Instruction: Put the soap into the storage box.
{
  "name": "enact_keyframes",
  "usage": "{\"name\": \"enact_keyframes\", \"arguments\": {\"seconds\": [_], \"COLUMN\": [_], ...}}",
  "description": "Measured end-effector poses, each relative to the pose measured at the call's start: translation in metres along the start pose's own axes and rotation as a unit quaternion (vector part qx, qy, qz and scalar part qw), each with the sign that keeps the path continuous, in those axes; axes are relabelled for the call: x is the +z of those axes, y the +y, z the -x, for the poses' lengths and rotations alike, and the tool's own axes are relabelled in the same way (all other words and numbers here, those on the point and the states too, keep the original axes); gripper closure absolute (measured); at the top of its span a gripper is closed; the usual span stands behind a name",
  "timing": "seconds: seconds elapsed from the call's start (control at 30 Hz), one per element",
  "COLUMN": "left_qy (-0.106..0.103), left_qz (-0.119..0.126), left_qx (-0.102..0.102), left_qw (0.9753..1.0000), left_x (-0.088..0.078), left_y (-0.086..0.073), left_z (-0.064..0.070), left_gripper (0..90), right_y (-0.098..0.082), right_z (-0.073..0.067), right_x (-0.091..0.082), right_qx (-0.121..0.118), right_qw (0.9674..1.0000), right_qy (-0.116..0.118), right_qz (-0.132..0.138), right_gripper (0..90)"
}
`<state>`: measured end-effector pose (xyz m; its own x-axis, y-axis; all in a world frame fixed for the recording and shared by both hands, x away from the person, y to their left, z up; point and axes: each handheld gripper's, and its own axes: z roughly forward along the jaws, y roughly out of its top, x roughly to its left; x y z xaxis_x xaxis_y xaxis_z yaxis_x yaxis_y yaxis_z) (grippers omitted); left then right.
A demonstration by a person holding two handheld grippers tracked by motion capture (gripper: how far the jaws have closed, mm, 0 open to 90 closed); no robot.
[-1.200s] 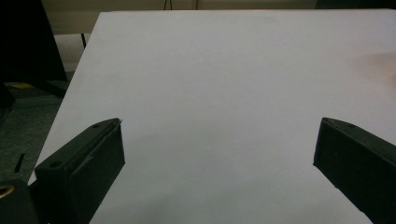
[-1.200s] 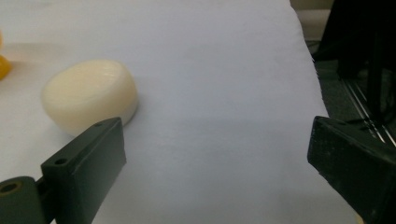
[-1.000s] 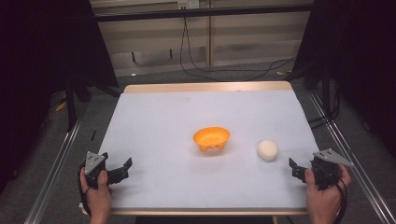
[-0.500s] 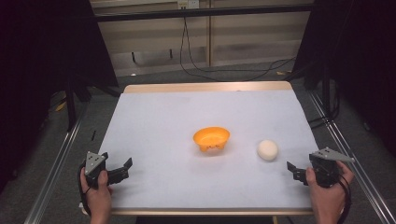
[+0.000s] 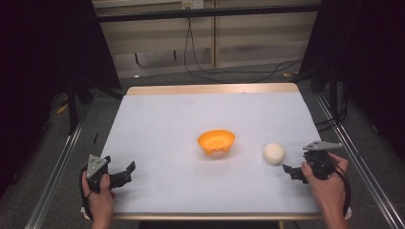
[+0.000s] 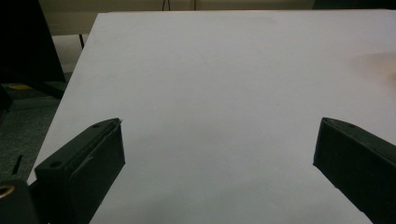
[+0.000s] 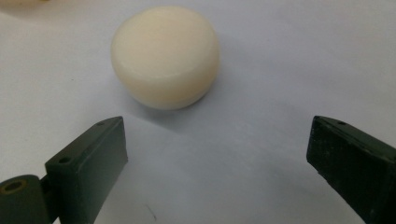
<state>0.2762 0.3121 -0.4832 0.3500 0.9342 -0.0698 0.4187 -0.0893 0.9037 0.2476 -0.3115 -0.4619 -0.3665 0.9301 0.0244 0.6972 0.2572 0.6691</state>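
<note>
Cream ball [image 7: 166,56]: it lies on the white table cover [image 5: 191,124], just ahead of the right gripper [image 5: 297,172] and a little to the left of the gap between its jaws; it touches neither jaw.
Right gripper: the jaws stand wide apart and hold nothing; the gripper sits near the right front edge of the table, in the person's right hand [image 5: 329,191].
Left gripper [image 5: 125,172]: the jaws are also spread wide and empty, with bare cover between them; it is near the left front corner, well apart from the ball.
Orange bowl [image 5: 216,141]: it stands about mid-table, near the ball on its left side.
Hard to see: in the left gripper view the bowl is only a faint orange blur at the right edge; the ball's far side is hidden.
</note>
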Motion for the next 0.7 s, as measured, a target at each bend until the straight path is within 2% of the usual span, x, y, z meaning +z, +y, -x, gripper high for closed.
{"name": "enact_keyframes", "arguments": {"seconds": [0.13, 0.33, 0.7], "left_qy": [-0.001, 0.000, 0.000], "left_qz": [-0.001, -0.001, -0.003], "left_qx": [-0.001, -0.004, -0.006], "left_qw": [1.0000, 1.0000, 1.0000], "left_x": [0.000, 0.000, 0.000], "left_y": [0.000, 0.000, 0.000], "left_z": [0.000, 0.000, -0.001], "left_gripper": [1.8, 1.8, 1.6], "right_y": [0.009, 0.020, 0.037], "right_z": [-0.002, -0.004, -0.005], "right_x": [0.005, 0.012, 0.017], "right_qx": [-0.012, -0.025, -0.028], "right_qw": [0.9997, 0.9989, 0.9980], "right_qy": [0.014, 0.016, 0.025], "right_qz": [-0.015, -0.036, -0.051], "right_gripper": [4.8, 2.3, 0.4]}}
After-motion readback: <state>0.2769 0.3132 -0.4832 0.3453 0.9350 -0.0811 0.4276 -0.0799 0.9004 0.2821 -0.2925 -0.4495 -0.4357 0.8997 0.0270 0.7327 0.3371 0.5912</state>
